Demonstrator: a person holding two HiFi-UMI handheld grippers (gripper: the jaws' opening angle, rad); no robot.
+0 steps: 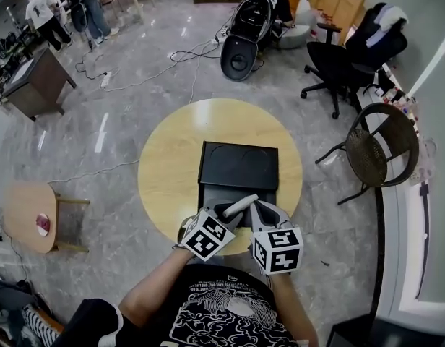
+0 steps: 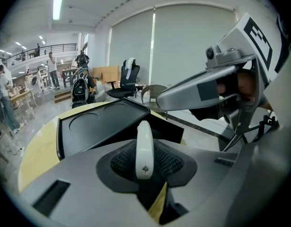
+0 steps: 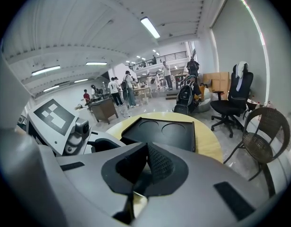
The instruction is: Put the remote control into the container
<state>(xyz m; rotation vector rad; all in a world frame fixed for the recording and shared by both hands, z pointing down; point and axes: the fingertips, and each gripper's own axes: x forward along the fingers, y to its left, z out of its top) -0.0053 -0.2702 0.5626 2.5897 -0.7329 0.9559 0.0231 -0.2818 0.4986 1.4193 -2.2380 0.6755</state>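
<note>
White remote (image 1: 240,205) is gripped between the fingers of the left gripper (image 2: 145,162) and is seen over the near edge of the black container (image 1: 237,166); contact with it cannot be determined. Container is noted lying on the round wooden worktop (image 1: 168,172). Right gripper (image 3: 144,167) is recorded just beside the left, fingers pressed together with nothing between them.

I get the head view from above the near edge of the round table (image 1: 165,157), looking steeply down. Both gripper views ride low and close at that edge, facing across it — all three share the black container (image 1: 238,166).
</note>
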